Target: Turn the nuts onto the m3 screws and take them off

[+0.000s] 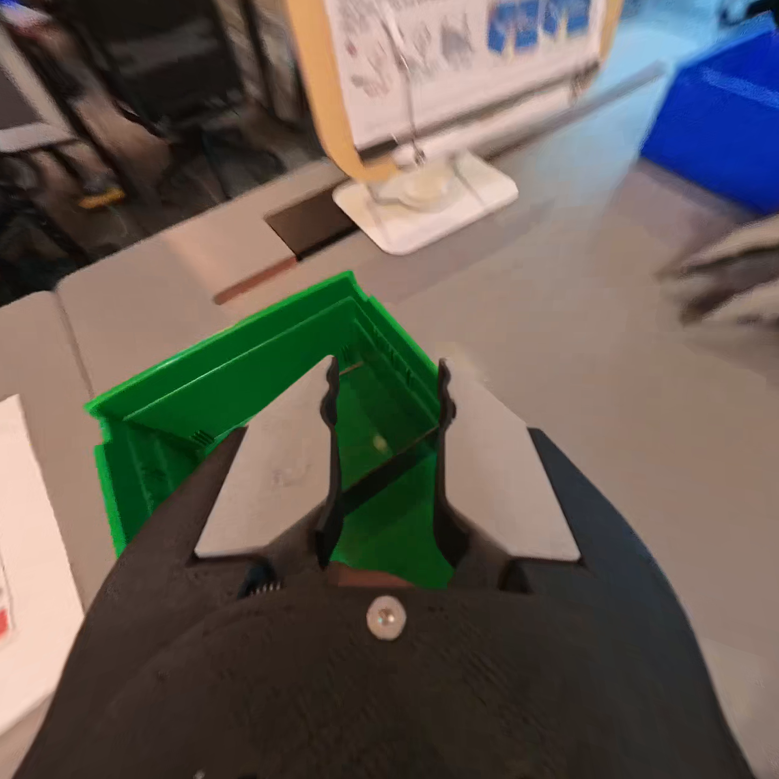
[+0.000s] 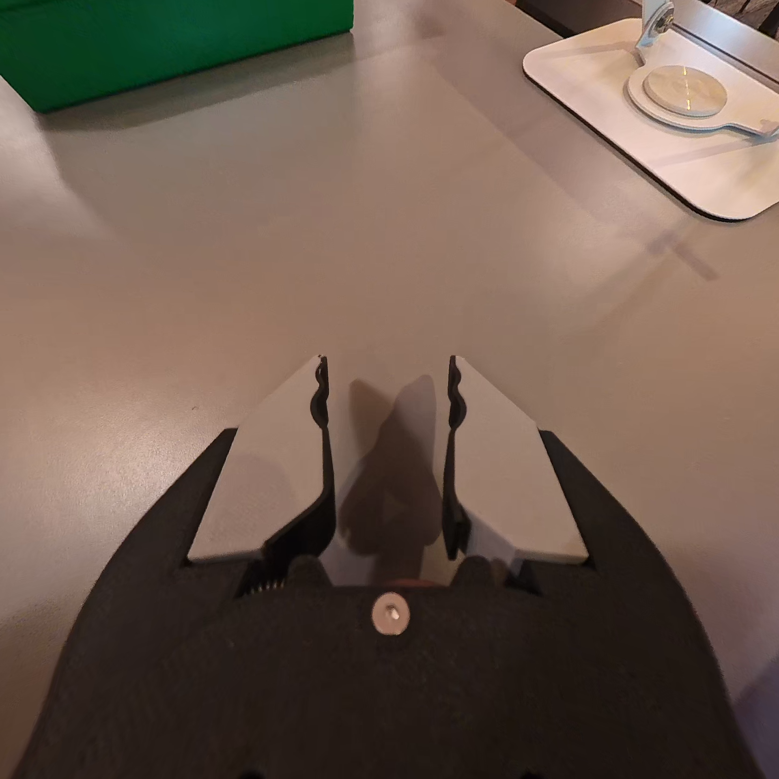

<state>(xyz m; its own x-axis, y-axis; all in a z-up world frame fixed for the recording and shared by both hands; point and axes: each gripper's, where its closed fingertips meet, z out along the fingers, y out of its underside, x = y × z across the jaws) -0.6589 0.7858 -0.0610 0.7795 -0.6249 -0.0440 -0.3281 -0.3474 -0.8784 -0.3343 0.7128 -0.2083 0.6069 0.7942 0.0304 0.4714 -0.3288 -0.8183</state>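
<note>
My left gripper is open and empty, held over a green plastic bin on the grey table. A small pale round piece, too blurred to name, lies on the bin's floor between my fingers. A dark divider strip crosses the bin. My right gripper is open and empty, low over bare grey table. The green bin's side shows at the top left of the right wrist view. No screws show clearly.
A white monitor stand base stands behind the bin, and it also shows in the right wrist view. A blue box sits at the far right. White paper lies at the left. A blurred shape is at the right edge. My right fingertips sit around 35 cm from my left ones.
</note>
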